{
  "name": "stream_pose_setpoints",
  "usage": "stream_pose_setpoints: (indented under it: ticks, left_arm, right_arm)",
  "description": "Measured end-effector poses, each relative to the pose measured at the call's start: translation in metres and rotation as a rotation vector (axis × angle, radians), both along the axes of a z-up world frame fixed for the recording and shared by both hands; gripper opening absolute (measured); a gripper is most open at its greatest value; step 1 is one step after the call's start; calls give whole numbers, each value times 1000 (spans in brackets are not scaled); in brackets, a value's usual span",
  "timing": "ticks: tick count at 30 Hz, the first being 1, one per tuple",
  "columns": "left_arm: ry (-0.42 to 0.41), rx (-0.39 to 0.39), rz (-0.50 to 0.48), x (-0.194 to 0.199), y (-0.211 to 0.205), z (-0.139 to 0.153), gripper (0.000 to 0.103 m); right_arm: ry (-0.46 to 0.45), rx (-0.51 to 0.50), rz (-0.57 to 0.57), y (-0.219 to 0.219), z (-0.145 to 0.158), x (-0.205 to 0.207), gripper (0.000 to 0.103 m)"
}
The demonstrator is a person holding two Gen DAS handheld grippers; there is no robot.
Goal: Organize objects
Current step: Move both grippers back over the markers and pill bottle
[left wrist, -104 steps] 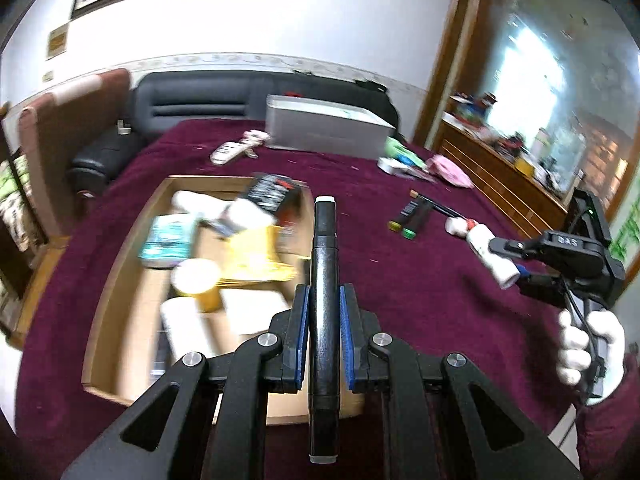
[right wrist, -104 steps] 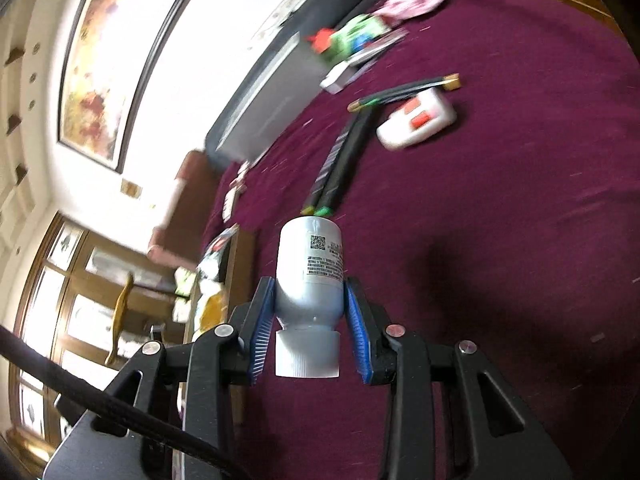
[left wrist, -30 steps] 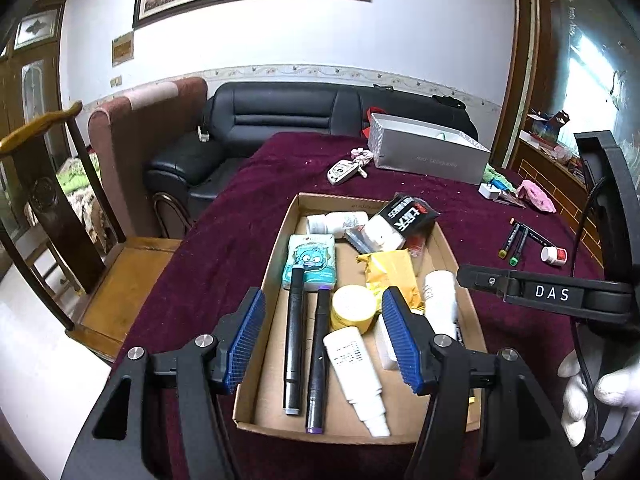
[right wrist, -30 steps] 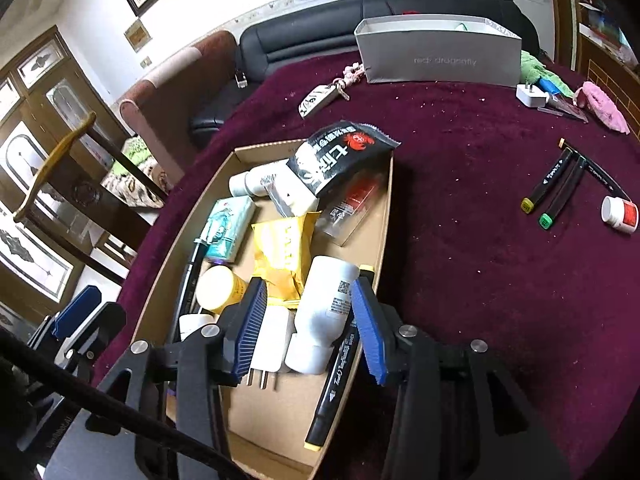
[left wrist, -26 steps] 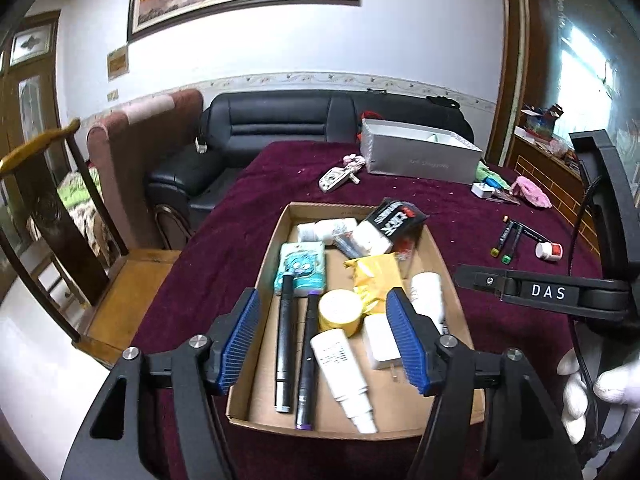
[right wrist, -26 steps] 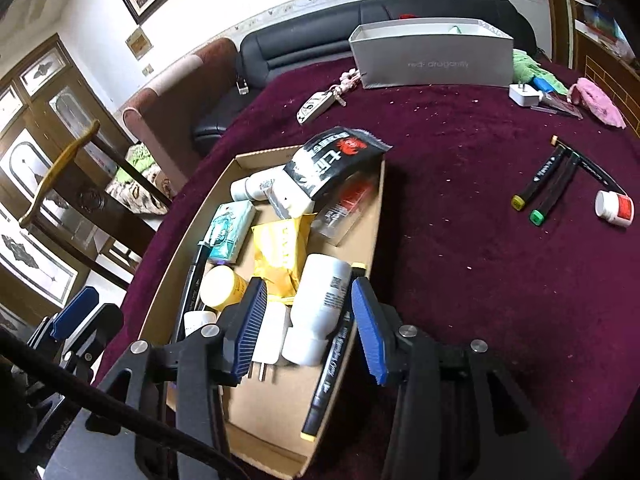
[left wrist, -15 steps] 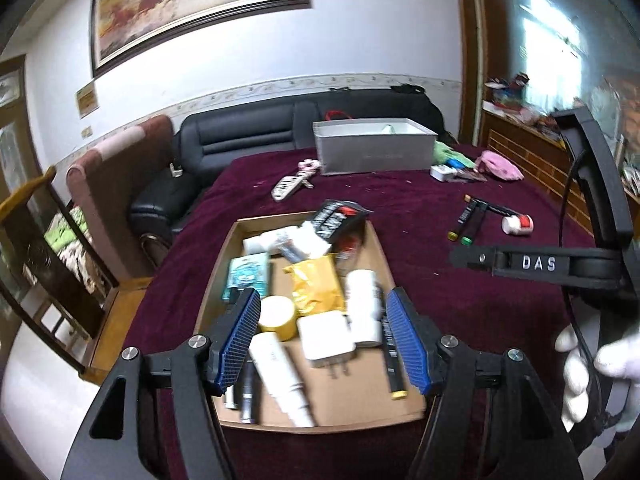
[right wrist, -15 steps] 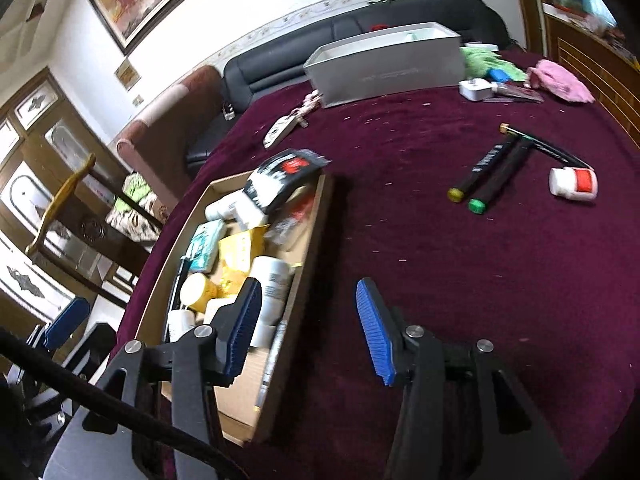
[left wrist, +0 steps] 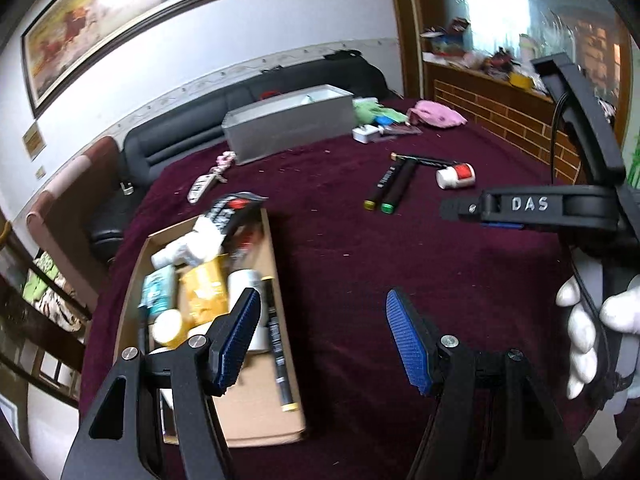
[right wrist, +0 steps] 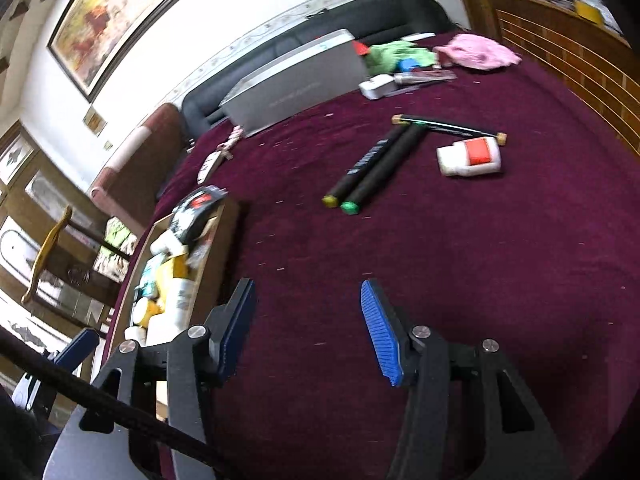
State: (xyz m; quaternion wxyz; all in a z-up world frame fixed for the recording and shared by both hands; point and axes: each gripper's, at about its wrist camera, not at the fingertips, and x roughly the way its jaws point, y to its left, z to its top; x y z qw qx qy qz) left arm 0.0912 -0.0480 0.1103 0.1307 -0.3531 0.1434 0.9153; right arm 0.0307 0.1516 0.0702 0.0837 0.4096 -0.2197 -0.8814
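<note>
A shallow cardboard box [left wrist: 256, 396] on the dark red cloth holds markers, white bottles, a yellow packet and a black packet; its wall [right wrist: 218, 248] lies at the left of the right wrist view. Two black markers [left wrist: 390, 184] [right wrist: 372, 170], a thin pen and a small white bottle with a red label [left wrist: 456, 176] [right wrist: 470, 156] lie loose further back. My left gripper [left wrist: 322, 338] hovers open beside the box's right edge, nothing between its fingers. My right gripper [right wrist: 308, 328] is over bare cloth, its jaws opening and empty; its body [left wrist: 532, 210] shows in the left wrist view.
A long grey box [left wrist: 288, 124] [right wrist: 296, 80] stands at the table's far side, with a white charger [right wrist: 376, 86], green and pink cloth [right wrist: 476, 52] to its right. A remote with keys [left wrist: 206, 186] lies behind the cardboard box. A black sofa and wooden chairs flank the table.
Both grippers let go of their items over the box and swung right, away from it, toward the loose markers. The right gripper's jaws have widened. The white bottle now lies in the box.
</note>
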Motion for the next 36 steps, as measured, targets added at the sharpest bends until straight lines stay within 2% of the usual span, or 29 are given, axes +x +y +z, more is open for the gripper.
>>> stream_pose_setpoints:
  ticks: [10,23,28,33,36]
  left_arm:
    - [-132,-2,-44,-28,39,-34,60]
    - [-287,0,-29,-50,56,-89,60]
    - [-280,11,-15,-51,54,-91,68]
    - [-283,44,29,-55,44,-94,87]
    - [-272,41,31,-54,44,-94,89]
  right_arm:
    - [-20,-39,-112,66,-12,1,54]
    - [-47,-62,-145,91,-26,-13,54]
    - [-42,-71,-158,96,-28,-21,54]
    - [-34,-87,-164,97,-31,-32,54]
    - [-24,-101,-169,98,-32,-39,54]
